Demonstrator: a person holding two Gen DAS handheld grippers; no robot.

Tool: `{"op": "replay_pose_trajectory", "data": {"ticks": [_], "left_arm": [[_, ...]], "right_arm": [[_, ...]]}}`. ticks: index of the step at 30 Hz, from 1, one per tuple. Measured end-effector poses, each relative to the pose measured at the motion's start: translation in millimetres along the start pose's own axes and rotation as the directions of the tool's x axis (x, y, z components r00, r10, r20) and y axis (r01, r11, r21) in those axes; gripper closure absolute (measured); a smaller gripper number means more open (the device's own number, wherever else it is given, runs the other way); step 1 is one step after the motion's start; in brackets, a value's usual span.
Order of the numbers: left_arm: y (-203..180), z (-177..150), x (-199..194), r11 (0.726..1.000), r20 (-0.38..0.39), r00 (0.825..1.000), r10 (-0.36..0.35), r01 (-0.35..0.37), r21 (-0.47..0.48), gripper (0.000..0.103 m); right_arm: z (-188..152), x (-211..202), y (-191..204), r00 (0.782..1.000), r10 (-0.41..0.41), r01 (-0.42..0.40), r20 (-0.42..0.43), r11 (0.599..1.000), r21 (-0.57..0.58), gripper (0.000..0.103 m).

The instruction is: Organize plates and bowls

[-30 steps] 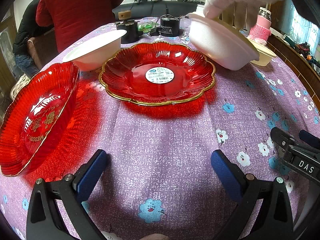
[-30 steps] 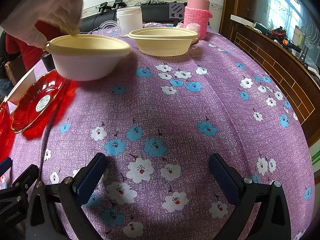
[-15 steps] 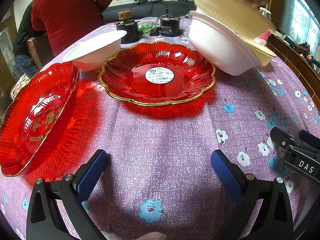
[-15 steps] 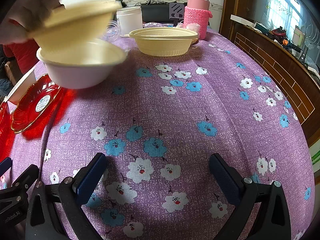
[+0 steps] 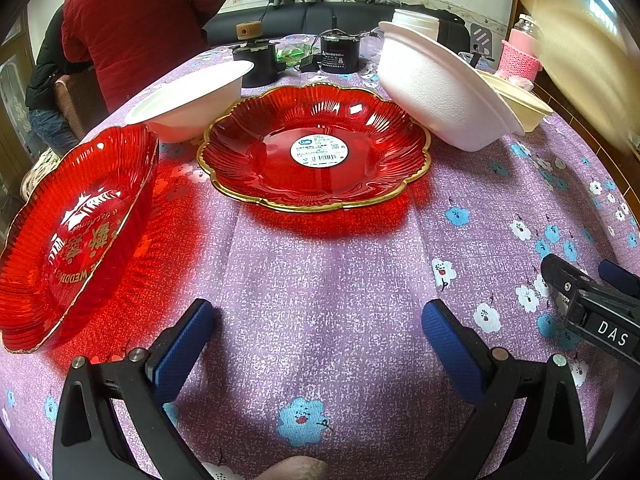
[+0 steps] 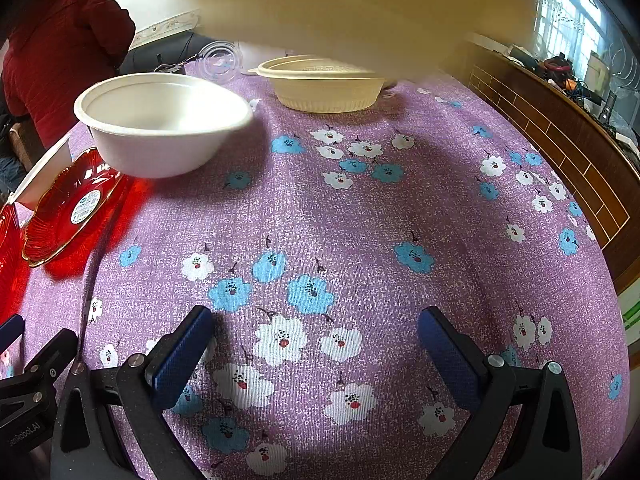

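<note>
Across the purple flowered tablecloth, plates and bowls sit spread out while both claws wait with jaws wide apart and nothing between them.

At the bottom of the left wrist view, the left gripper hovers above bare cloth; a gold-rimmed red plate with a round label lies at centre, a second red plate with gold lettering at the left edge, a white bowl at upper left and another white bowl at upper right, just in front of a cream bowl. In the right wrist view the right gripper is empty too, and a blurred cream-coloured object fills the top of the frame.
</note>
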State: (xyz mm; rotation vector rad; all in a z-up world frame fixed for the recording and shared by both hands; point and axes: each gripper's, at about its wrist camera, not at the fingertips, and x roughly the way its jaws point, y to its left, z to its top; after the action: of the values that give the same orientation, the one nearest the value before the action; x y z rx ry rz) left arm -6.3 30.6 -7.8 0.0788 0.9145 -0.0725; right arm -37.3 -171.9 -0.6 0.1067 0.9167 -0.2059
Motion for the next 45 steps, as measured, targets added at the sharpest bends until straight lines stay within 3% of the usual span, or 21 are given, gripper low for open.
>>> {"op": "replay_pose_trajectory", "data": {"ticks": [45], "left_arm": [[7.5, -3.7, -1.4, 0.999, -0.001, 1.000, 0.023, -0.023, -0.031, 0.000]], "right_arm": [[0.6, 1.7, 1.0, 1.000, 0.001, -0.001, -0.001, 1.000, 0.001, 0.001]]}}
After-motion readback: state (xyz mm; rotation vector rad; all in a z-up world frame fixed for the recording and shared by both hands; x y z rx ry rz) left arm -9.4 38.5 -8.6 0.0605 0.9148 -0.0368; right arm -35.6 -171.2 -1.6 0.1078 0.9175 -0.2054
